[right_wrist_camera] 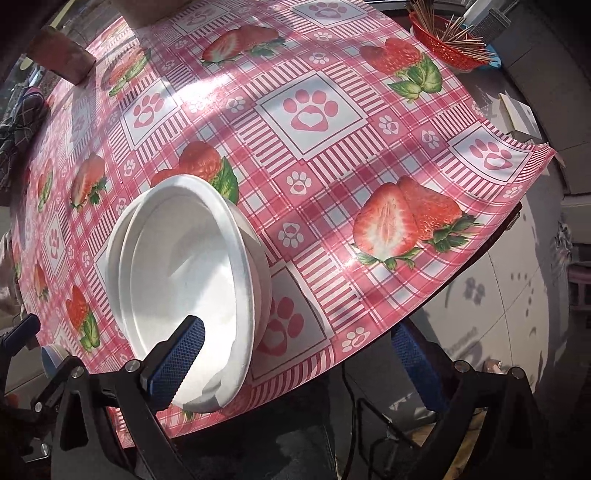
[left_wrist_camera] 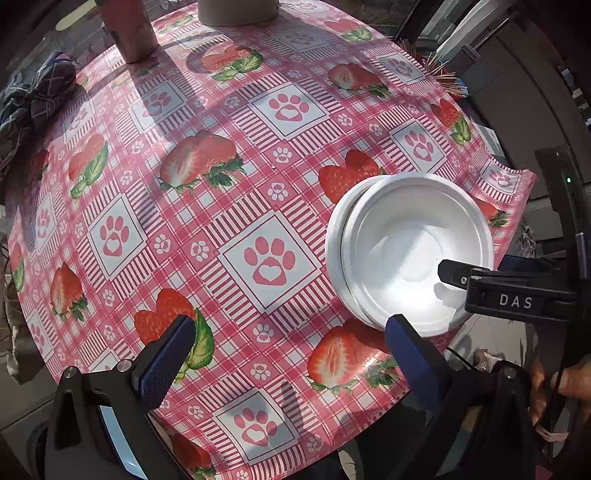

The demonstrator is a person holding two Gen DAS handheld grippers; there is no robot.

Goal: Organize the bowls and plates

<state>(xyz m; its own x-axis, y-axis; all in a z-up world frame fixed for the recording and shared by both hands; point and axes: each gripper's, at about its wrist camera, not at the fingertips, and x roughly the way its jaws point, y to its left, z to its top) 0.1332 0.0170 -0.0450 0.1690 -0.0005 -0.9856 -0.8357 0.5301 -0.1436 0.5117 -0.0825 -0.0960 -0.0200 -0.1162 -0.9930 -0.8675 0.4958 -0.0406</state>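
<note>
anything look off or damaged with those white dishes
Yes. The white bowls are nested unevenly, the top one shifted off-centre so the lower rim shows as a crescent. The top bowl's near rim looks dented or torn. The stack also sits right at the tablecloth edge, partly overhanging.

Table surface, strawberry-and-paw tablecloth: broad middle and left stretch lies bare, open to approach from the near edge. Obstacles: stacked white bowls at the near right edge, partly overhanging it; the right gripper, jaws wide apart, has one finger over the bowl interior, closing off that side. Left gripper, also wide apart, hangs above bare cloth just left of the stack. Far edge: brown cylinder and pale round container, with a gap between them. Far left edge: bundled plaid cloth. Far right corner: red basket of sticks, off the cloth.
</note>
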